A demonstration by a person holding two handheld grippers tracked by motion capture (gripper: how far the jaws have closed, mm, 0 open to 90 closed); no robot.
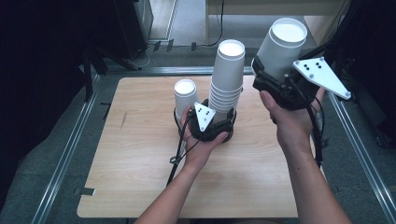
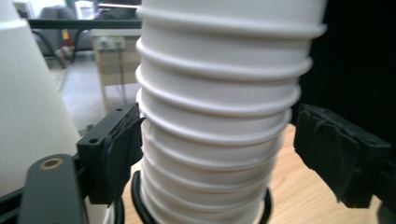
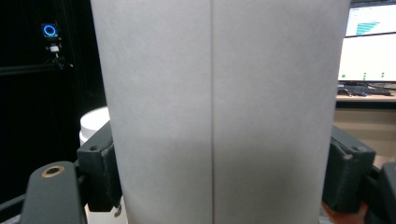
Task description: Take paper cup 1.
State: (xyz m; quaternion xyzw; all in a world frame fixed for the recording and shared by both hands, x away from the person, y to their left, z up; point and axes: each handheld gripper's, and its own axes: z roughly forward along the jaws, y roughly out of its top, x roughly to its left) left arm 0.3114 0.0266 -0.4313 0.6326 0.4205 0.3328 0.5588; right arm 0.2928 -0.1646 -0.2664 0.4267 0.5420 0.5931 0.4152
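From above, a person works at a pale wooden tabletop [image 1: 140, 177] with tongs in each hand. The left tongs [image 1: 215, 122] sit low around the foot of a tall stack of white paper cups [image 1: 227, 79], apparently to steady it, while a single cup [image 1: 185, 97] stands just beside the stack on its left. The right tongs [image 1: 275, 79] hold one lifted cup [image 1: 283, 44] up in the air, clear of the tabletop and to the right of the stack, mouth upward, as if freshly separated or ready for nesting.

Along the left tongs [image 2: 215, 149], the ribbed rims of the stack [image 2: 219, 107] rise between the black jaws: one pad [image 2: 122, 142] touches the rims, the other [image 2: 336, 154] stands a little off, so whether this is a true grip cannot be told. The single cup's wall [image 2: 28, 102] looms at the left edge.

Along the right tongs [image 3: 224, 172], the lifted cup's seamed wall [image 3: 224, 107] is clamped between both jaws, closed firmly on it. Another cup's rim [image 3: 95, 122] peeks out behind it.
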